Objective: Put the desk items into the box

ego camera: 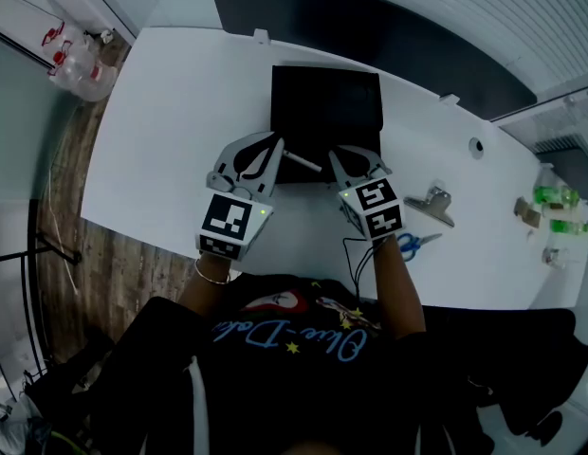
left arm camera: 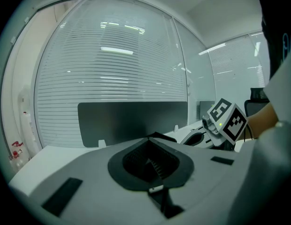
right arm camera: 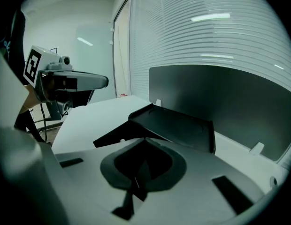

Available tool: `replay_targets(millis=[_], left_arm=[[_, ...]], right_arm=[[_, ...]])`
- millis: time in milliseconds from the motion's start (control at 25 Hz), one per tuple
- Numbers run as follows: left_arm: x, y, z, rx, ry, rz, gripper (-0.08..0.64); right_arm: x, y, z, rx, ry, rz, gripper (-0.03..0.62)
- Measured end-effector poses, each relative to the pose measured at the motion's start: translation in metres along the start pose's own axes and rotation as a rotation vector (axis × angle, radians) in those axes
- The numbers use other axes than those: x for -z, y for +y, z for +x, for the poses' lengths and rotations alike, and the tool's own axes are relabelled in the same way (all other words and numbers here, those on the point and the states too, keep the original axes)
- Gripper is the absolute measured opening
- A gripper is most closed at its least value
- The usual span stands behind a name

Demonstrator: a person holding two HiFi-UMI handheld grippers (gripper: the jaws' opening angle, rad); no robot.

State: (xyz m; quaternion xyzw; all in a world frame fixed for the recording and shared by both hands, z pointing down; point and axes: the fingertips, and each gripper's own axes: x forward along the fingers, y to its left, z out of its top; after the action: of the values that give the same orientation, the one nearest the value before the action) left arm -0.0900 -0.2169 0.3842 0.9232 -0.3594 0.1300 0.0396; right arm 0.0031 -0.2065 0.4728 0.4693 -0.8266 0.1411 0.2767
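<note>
My left tongs (ego camera: pixel 275 143) and my right tongs (ego camera: pixel 339 156) both reach out over the near edge of the black box (ego camera: pixel 324 98). The box sits in the middle of the white counter (ego camera: pixel 171 131), right in front of me. The tips of my left tongs are together, and in the left gripper view I see nothing between them. The tips of my right tongs are together too. A dark flat shape starts right at their tip in the right gripper view, but I cannot tell if they pinch anything. A thin pale stick (ego camera: pixel 303 162) lies slanted over the near edge of the box, between my two tongs. One end is close to the tip of my left tongs and the other end is just beside my right tongs. I cannot tell if either one holds it. More desk things are still out on the counter to my right. A shiny metal clip (ego camera: pixel 431 203) lies near my right tongs, and the scissors (ego camera: pixel 419 244) with blue handles lie a little closer to me. Some green things (ego camera: pixel 558 209) sit far off at the right edge, too small to tell what they are. A dark panel (ego camera: pixel 389 36) stands along the far side of the counter, behind the box.
</note>
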Motion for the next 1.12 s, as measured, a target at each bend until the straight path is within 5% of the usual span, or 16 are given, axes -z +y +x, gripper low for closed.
replay_targets(millis=[520,1120], left_arm=[[-0.018,-0.045,0.011,0.056,-0.009,0.042,0.008],[-0.034,-0.087,0.019,0.123,-0.022,0.068,0.008]], right_arm=[[-0.017,-0.026,-0.055,0.054,-0.199,0.168,0.009],[-0.027,-0.059,-0.121,0.219,-0.386,0.22,0.009]])
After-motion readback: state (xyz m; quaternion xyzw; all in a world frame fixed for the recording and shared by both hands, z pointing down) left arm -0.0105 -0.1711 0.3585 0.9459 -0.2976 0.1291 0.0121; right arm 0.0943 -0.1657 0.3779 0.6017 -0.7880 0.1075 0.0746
